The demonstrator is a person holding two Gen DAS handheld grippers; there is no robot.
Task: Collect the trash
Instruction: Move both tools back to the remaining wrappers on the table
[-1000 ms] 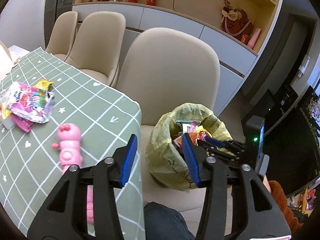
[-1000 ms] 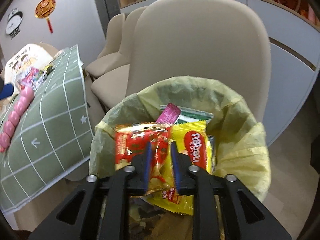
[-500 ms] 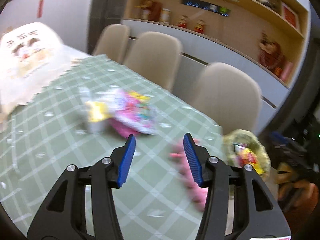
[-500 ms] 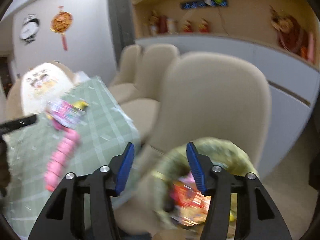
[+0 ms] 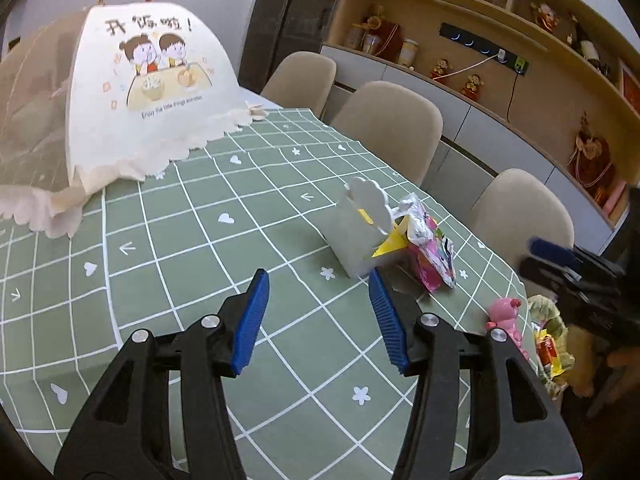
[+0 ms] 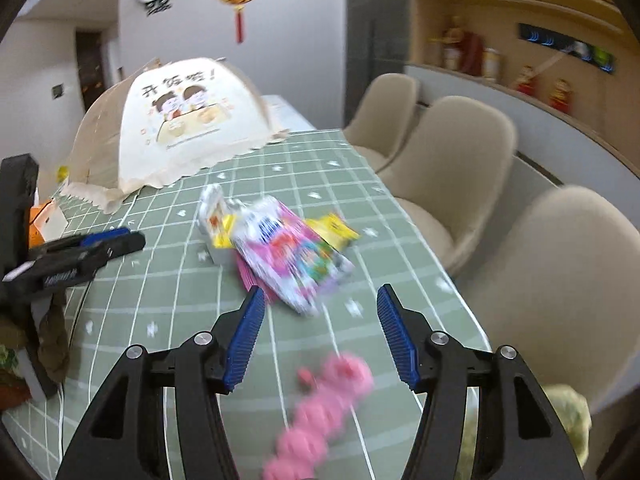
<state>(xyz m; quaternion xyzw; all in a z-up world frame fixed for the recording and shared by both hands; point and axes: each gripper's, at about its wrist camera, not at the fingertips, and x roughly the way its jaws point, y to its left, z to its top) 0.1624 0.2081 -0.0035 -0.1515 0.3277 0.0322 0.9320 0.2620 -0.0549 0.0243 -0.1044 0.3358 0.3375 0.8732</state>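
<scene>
A pile of trash lies on the green checked tablecloth [image 5: 192,248]: a white carton [image 5: 358,232], a pink and white snack wrapper [image 5: 432,256] and a yellow wrapper [image 6: 334,230]. The pile also shows, blurred, in the right wrist view, with the carton [image 6: 214,220] beside the pink wrapper [image 6: 292,256]. My left gripper [image 5: 318,322] is open and empty above the cloth, short of the carton. My right gripper [image 6: 320,338] is open and empty, just short of the pink wrapper. The yellow-lined trash bin [image 5: 550,344] with wrappers in it stands past the table's right end.
A pink caterpillar toy [image 6: 320,412] lies under my right gripper, also seen near the table's end [image 5: 506,320]. A large mesh food cover [image 5: 108,96] stands at the back left. Beige chairs [image 5: 390,124] line the far side. An orange and white box [image 6: 46,220] sits left.
My right gripper let go of the red and yellow wrappers into the bin, opened, and swung left toward the table. My left gripper swung from the bin to over the tablecloth, facing the trash pile.
</scene>
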